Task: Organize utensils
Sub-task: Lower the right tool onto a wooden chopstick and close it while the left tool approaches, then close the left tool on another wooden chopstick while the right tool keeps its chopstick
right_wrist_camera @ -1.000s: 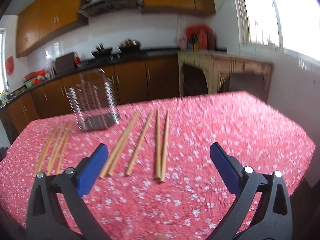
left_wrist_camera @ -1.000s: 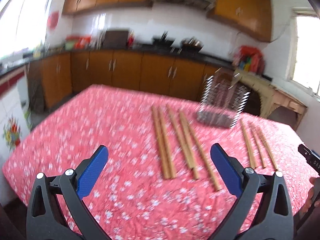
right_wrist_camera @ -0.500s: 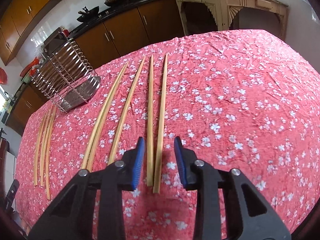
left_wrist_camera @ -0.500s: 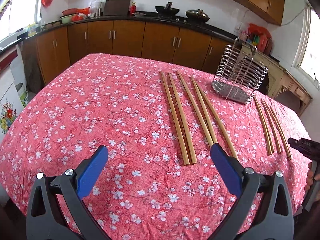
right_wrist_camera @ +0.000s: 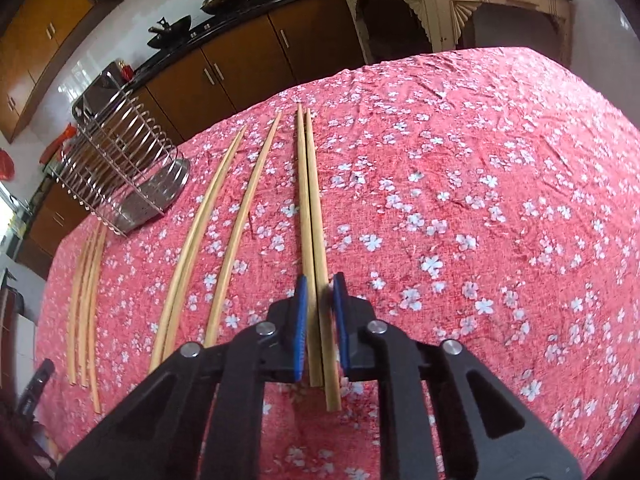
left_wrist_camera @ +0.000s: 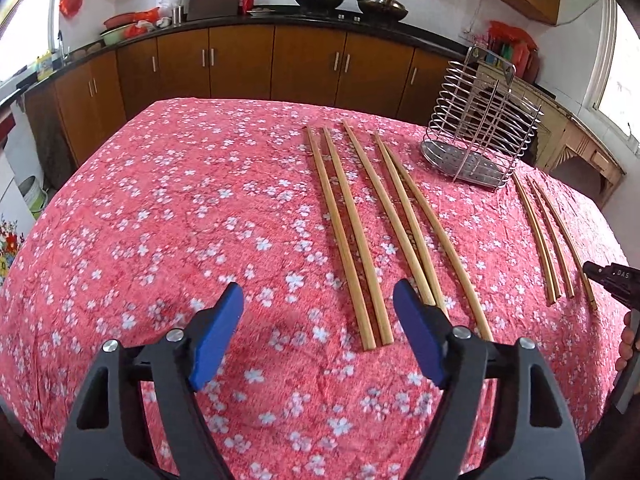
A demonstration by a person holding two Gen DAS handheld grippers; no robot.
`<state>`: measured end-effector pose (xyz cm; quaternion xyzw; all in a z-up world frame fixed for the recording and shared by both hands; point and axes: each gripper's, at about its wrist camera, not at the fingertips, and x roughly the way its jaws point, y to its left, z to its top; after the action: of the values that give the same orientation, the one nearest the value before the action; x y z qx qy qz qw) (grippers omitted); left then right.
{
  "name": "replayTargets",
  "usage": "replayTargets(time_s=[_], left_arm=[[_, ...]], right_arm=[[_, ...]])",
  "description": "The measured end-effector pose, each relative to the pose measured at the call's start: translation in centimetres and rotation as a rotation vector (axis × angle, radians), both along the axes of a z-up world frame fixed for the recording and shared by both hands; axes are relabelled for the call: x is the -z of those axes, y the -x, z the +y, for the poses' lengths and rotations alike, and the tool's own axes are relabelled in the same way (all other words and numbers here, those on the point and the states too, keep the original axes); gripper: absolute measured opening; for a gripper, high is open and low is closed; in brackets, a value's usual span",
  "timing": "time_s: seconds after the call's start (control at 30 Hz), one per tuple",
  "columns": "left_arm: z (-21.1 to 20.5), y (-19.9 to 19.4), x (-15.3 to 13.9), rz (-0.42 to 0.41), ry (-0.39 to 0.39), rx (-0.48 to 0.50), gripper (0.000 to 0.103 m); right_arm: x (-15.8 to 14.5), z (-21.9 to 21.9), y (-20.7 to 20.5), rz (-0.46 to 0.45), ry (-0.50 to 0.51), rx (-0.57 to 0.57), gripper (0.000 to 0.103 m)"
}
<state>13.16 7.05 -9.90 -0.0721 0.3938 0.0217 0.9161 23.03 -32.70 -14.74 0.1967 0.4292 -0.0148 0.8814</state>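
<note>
— Two chopsticks (right_wrist_camera: 316,248) sit between the right gripper (right_wrist_camera: 320,312)'s blue pads, jaws just narrowed tight onto them!
— Left gripper (left_wrist_camera: 318,320)?
— Jaws wide, just easing inward, nothing between. Five chopsticks (left_wrist_camera: 384,216) ahead, wire rack (left_wrist_camera: 480,136) beyond-right. "DAS" readable on a black handle (left_wrist_camera: 612,276).

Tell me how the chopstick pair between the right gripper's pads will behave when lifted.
The chopstick pair looks like stiff wood, so it should rise without sagging. The right gripper, whose jaws have just been closing, grips near one end, so the long far ends may droop or scissor apart. Smooth, slender sticks could slip or roll on the tablecloth if released.
</note>
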Motion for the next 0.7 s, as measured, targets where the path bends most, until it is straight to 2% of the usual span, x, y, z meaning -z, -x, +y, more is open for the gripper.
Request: replayTargets(time_s=[0.23,0.37,0.47,0.5,0.57,0.7], left_arm=[[-0.5,-3.0,1.2,0.070,-0.013,0.008,0.057],[-0.5,-3.7,1.6,0.085,-0.035,0.006,0.049],[-0.5,-4.2,1.6,0.087,-0.063,0.006,0.035],[-0.4,-4.5,1.7,0.086,-0.080,0.002,0.029],[-0.2,-5.0,1.7,0.088,-0.107,-0.008,0.022],[1.3,-6.6,1.8,0.089,-0.138,-0.041,0.017]], right_arm=[[0.0,0.9,-1.2,0.010,0.093,-0.025,0.015],[-0.2,0.1,-1.4,0.009,0.118,0.011,0.014],[-0.3,-0.9,-1.4,-0.001,0.128,0.045,0.013],[-0.3,-1.2,-1.4,0.001,0.145,0.064,0.007],[-0.2,-2.1,-1.5,-0.002,0.134,0.085,0.006],[-0.1,-3.0,-1.6,-0.004,0.131,0.087,0.005]])
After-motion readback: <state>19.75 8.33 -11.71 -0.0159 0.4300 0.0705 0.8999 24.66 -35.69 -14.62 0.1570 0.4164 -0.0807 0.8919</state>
